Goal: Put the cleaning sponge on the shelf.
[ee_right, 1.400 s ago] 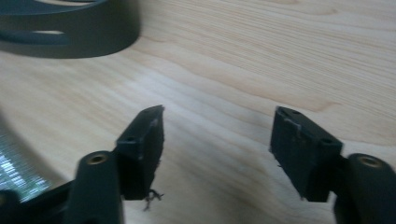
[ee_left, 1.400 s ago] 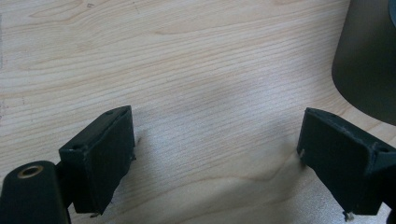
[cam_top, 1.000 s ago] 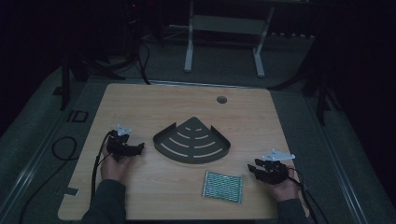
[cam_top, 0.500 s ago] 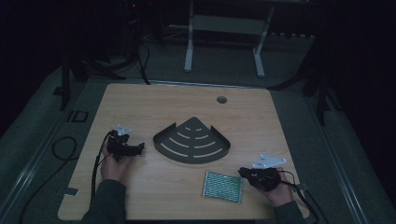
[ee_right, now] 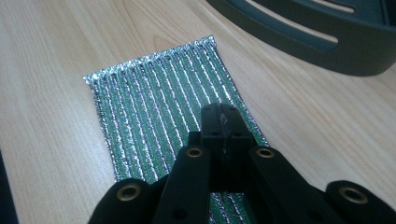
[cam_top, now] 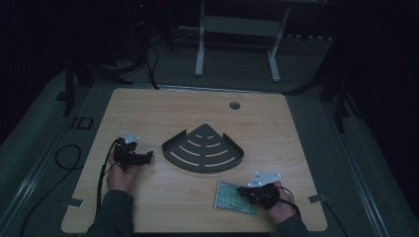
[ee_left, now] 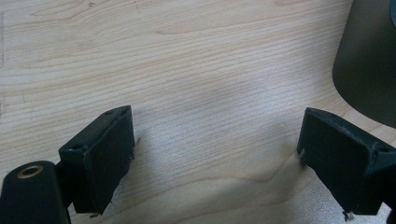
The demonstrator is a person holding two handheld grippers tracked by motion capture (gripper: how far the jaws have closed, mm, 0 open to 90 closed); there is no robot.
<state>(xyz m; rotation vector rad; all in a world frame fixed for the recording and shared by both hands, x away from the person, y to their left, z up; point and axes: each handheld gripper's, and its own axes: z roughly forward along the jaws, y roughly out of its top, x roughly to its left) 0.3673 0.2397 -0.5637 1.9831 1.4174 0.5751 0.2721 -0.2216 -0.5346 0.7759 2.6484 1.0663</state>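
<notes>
A green and silver striped pad [cam_top: 232,196] lies flat on the wooden table [cam_top: 163,113], near the front right. My right gripper [cam_top: 243,191] sits over the pad's right part, with a hand behind it. In the right gripper view the jaws of the right gripper [ee_right: 219,114] are pressed together above the pad [ee_right: 154,102]; they have just been closing and nothing shows between them. A dark fan-shaped tray [cam_top: 203,136] with slots rests at the table's middle. My left gripper [cam_top: 148,157] lies left of the tray, open [ee_left: 215,154] over bare wood.
The tray's rim [ee_right: 327,51] runs just beyond the pad, and its edge [ee_left: 369,60] is off my left gripper's right jaw. A round cable hole [cam_top: 234,105] sits near the table's far edge. Cables trail off the table's left side.
My right gripper has moved left across the table onto the pad, and its jaws have come together. The left hand and gripper have stayed put.
</notes>
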